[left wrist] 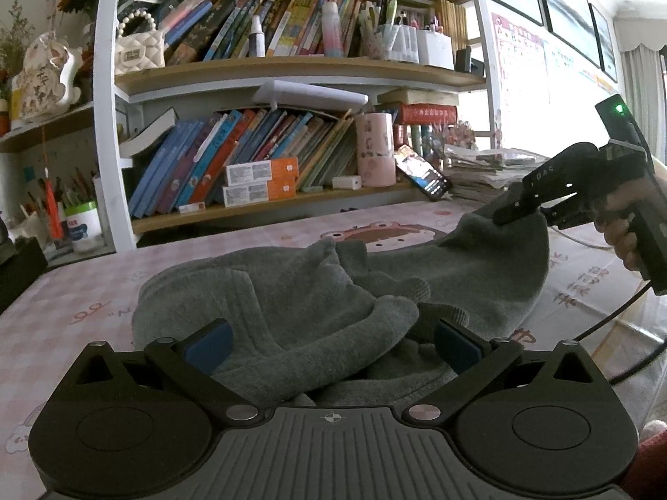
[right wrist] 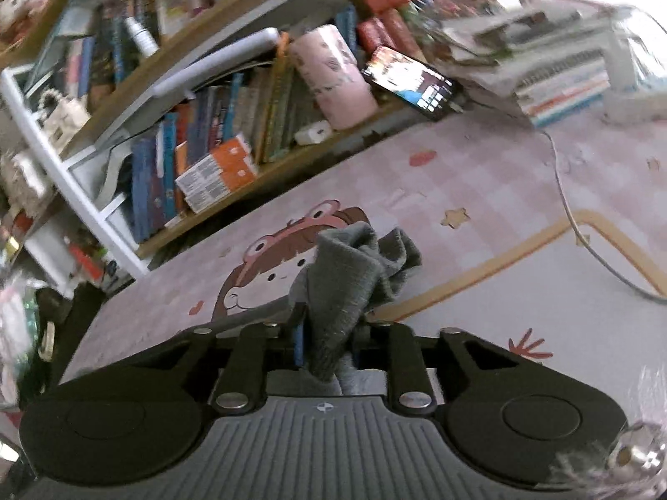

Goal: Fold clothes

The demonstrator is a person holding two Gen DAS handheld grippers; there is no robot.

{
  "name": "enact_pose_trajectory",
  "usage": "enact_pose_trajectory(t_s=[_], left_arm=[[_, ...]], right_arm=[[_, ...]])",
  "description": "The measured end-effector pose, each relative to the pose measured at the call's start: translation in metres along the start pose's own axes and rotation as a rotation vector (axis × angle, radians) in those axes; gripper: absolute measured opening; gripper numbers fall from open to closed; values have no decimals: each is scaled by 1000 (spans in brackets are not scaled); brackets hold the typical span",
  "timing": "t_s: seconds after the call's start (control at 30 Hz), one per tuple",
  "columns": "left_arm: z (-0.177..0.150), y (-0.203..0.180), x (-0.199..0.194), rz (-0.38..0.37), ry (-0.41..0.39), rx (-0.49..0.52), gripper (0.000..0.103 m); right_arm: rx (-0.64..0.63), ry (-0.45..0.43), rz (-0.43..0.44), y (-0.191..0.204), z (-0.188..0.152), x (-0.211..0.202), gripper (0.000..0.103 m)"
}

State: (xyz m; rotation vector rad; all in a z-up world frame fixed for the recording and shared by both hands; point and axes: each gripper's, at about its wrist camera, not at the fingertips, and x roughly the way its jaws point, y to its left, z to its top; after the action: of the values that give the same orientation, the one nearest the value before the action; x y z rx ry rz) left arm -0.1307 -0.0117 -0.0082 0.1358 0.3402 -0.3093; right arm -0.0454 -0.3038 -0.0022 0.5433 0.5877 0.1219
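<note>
A grey fleece garment (left wrist: 292, 304) lies crumpled on the pink patterned table cover (left wrist: 75, 316). My left gripper (left wrist: 331, 343) is open, its blue-padded fingers on either side of a bunched fold at the garment's near edge. My right gripper (left wrist: 537, 214) shows at the right of the left wrist view, shut on a far corner of the garment and holding it lifted above the table. In the right wrist view my right gripper (right wrist: 327, 341) is shut on a ribbed grey piece of the garment (right wrist: 354, 275), which sticks up between the fingers.
A white bookshelf (left wrist: 292, 146) packed with books, a pink cup (left wrist: 375, 150) and a leaning phone (left wrist: 423, 171) stands behind the table. A stack of papers (left wrist: 487, 171) and a cable (right wrist: 583, 229) lie at the right.
</note>
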Motion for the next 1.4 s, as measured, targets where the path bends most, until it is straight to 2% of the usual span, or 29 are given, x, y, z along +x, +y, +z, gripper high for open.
enact_pose_trajectory(t_s=[0.07,0.2,0.33,0.4,0.47,0.53,0.83,1.1,1.23,1.4], left_arm=[[0,0,0,2,1,2,103],[-1,0,0,2,3,3,103],[0,0,0,0,6,2,103],[0,0,1,1,7,3,103],[-1,1,1,0,6,4,103],[-1,1,0,-2,6,4,103],[-2,7,-2,-29,-12,-18,103],[-1,13,-17,-54,-45,-39,103],[0,22,-30,-61,-64,-69,103],[-7,30,-43,-70,-81,-71,103]], right_arm=[[44,15,-3,-7,1,4,41],[105,56,-9,-20,-3,13,42],[128,55,9,-23,-4,20,42],[124,57,13,-22,-3,22,38],[113,60,18,-20,-3,23,28],[105,53,33,-18,-2,21,24],[36,-3,121,13,7,-6,22],[-132,-64,252,83,16,-39,21],[-299,-90,326,136,8,-52,21],[-550,-90,407,198,-23,-61,21]])
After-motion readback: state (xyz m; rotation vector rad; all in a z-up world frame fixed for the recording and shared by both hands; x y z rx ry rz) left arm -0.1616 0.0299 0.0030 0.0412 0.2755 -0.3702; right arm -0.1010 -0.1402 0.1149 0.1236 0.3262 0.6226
